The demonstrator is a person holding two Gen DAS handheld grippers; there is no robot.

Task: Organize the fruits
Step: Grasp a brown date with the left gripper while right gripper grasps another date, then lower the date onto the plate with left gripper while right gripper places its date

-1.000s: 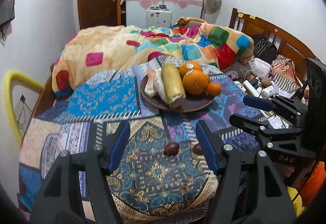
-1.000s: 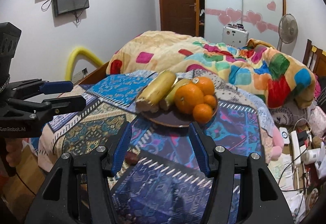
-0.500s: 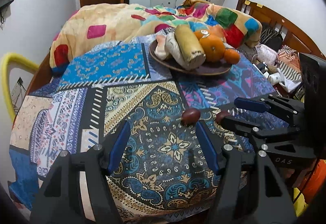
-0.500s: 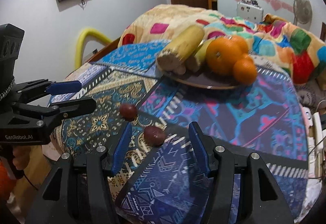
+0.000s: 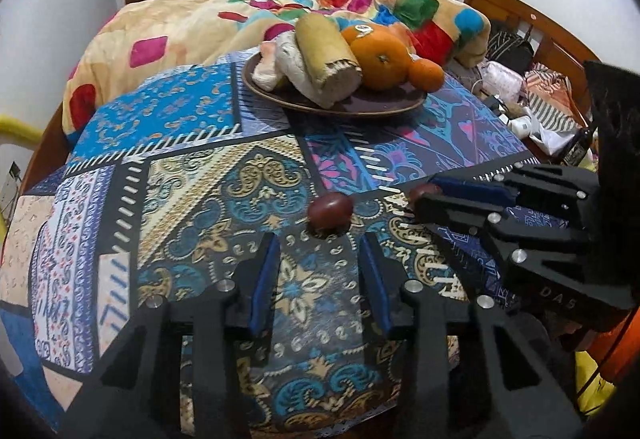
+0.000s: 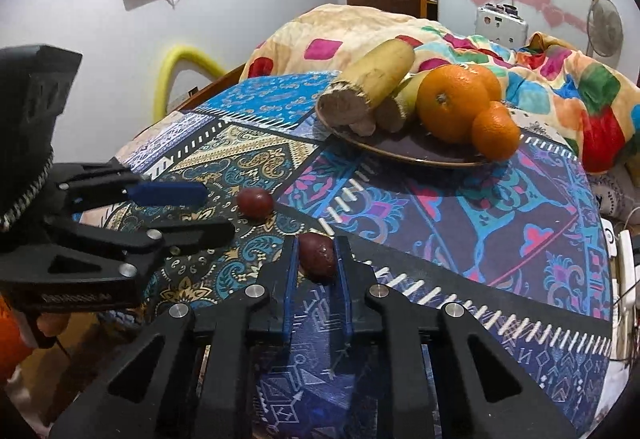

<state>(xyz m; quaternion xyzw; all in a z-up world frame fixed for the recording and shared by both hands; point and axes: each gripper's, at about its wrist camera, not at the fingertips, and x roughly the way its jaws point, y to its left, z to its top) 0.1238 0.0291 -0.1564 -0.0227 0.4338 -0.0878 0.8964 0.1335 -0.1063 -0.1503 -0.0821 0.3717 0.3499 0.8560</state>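
Observation:
Two small dark red fruits lie on the patterned cloth. My right gripper (image 6: 316, 249) has closed around one dark red fruit (image 6: 317, 256), which rests on the cloth; it also shows in the left wrist view (image 5: 422, 192). The other dark red fruit (image 5: 330, 210) lies just beyond my open left gripper (image 5: 318, 245), and also shows in the right wrist view (image 6: 255, 202). A dark plate (image 5: 384, 107) farther back holds two oranges (image 5: 380, 55), a thick yellow fruit (image 5: 326, 57) and pale wrapped pieces.
The patterned cloth (image 5: 192, 175) covers a round surface that drops off at the near and left edges. A colourful blanket (image 5: 180, 23) lies behind the plate. Clutter and a wooden headboard (image 5: 532, 35) are at the right.
Both grippers have moved forward and down toward the two dark fruits. The right gripper's jaws have narrowed onto one fruit. The left jaws have also narrowed but stay open.

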